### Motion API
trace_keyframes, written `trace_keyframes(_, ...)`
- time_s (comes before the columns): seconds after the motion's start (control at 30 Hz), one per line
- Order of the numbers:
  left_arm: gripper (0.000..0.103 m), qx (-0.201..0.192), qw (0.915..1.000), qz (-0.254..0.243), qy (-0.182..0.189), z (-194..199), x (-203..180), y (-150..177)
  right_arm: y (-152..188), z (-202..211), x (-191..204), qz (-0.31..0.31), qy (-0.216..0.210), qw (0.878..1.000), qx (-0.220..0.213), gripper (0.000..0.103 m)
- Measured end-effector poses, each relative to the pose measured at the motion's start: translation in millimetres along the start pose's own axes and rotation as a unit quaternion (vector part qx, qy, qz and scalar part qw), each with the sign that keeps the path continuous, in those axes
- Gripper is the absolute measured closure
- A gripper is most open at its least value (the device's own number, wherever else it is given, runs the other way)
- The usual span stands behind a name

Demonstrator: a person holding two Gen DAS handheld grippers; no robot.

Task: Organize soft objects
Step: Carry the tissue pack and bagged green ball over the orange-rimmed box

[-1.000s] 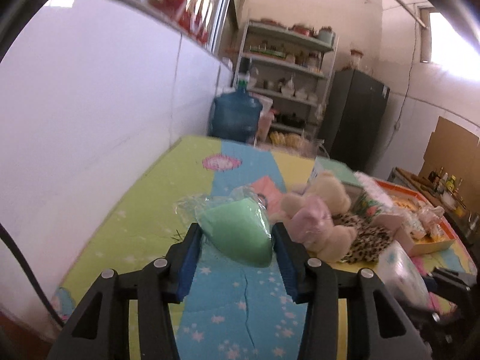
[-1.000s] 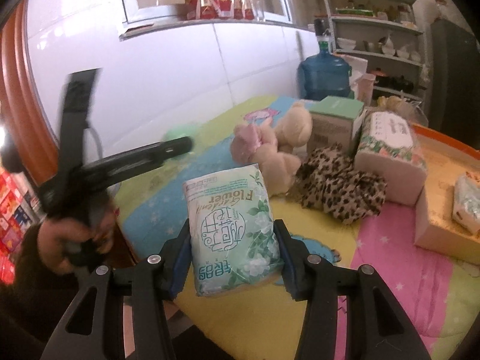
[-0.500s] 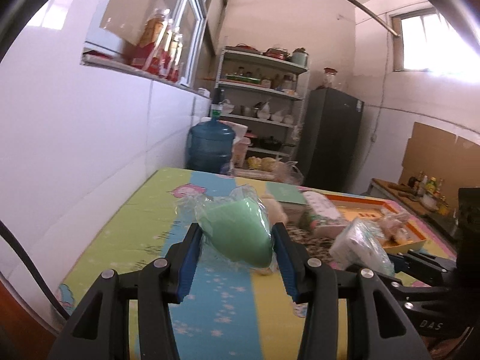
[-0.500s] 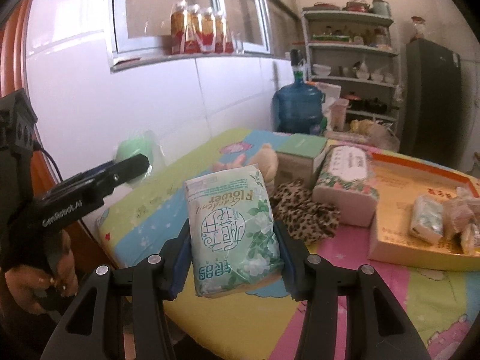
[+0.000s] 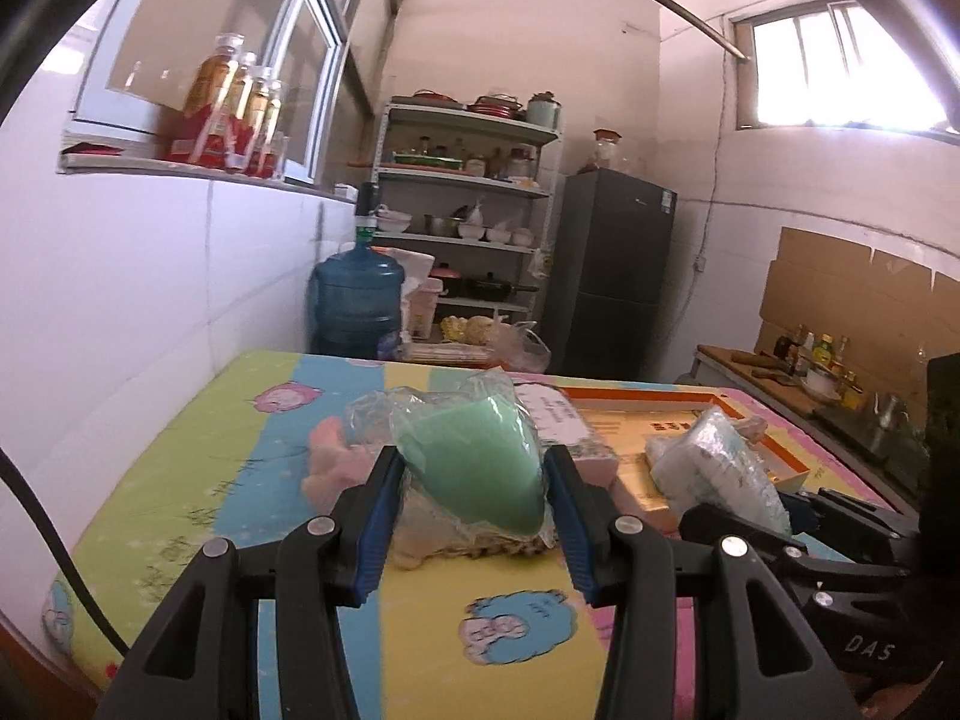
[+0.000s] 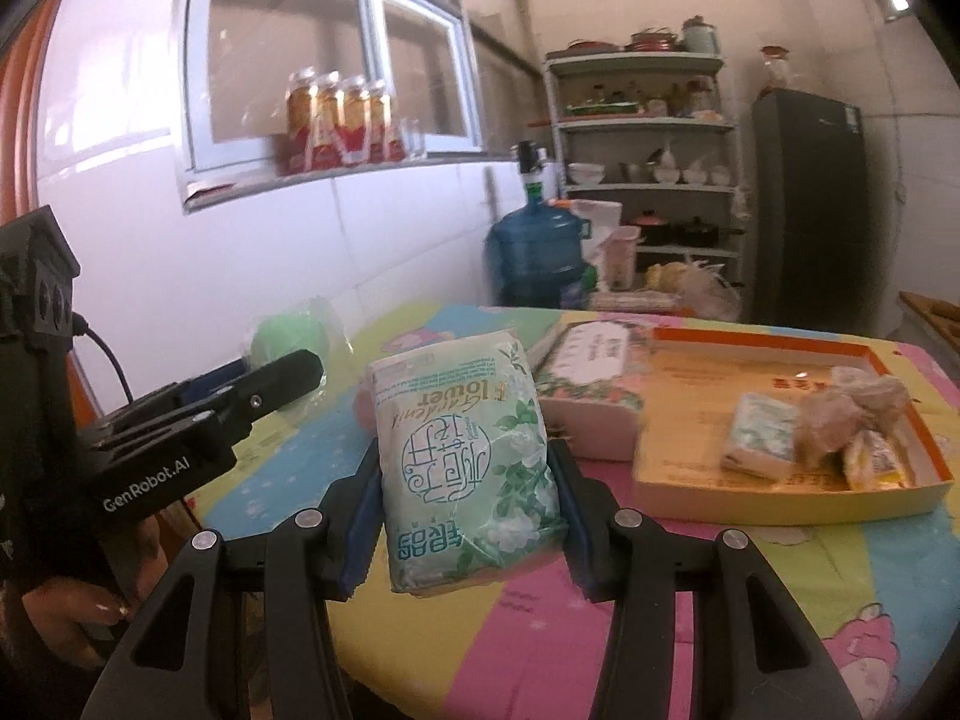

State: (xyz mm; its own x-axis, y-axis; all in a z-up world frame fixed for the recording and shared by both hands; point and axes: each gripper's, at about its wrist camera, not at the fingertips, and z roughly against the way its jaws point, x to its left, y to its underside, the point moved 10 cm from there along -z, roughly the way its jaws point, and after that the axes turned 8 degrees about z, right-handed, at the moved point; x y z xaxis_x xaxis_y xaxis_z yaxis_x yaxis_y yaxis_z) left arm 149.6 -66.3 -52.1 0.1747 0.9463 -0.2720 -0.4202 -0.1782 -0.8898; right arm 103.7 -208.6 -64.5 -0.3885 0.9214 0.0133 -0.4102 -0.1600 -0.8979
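In the left wrist view we see the left hand-held gripper clamped on a mint-green sponge — a soft, rounded wedge wrapped in crinkled clear film, pinched between the blue pads and lifted clear of the counter. The counter wears a smooth cloth in green, blue, yellow and pink bands with cartoon prints; its near edge curves away at lower left, and a white tiled wall runs close along that side. Under the sponge a pale plush toy lies partly hidden. At the right the tissue pack shows, glossy and puffy, with the orange-rimmed tray behind it. In the right wrist view the right hand-held gripper grips that tissue pack across its width — a soft plastic pillow printed with green flowers, upright and above the cloth. The left gripper reaches in from the left with the sponge at its tip. The shallow cardboard tray holds small wrapped packets at its right end, leaving bare floor on its left; a floral tissue box lies just beside it.
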Motion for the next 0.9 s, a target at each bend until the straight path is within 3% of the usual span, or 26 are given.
trace_keyframes(0.9,0.055,0.017,0.9983,-0.035,0.043,-51.2,-110.8,11.5,18.1,57.3,-130.4,-0.076,0.118,0.989,-0.041,0.051)
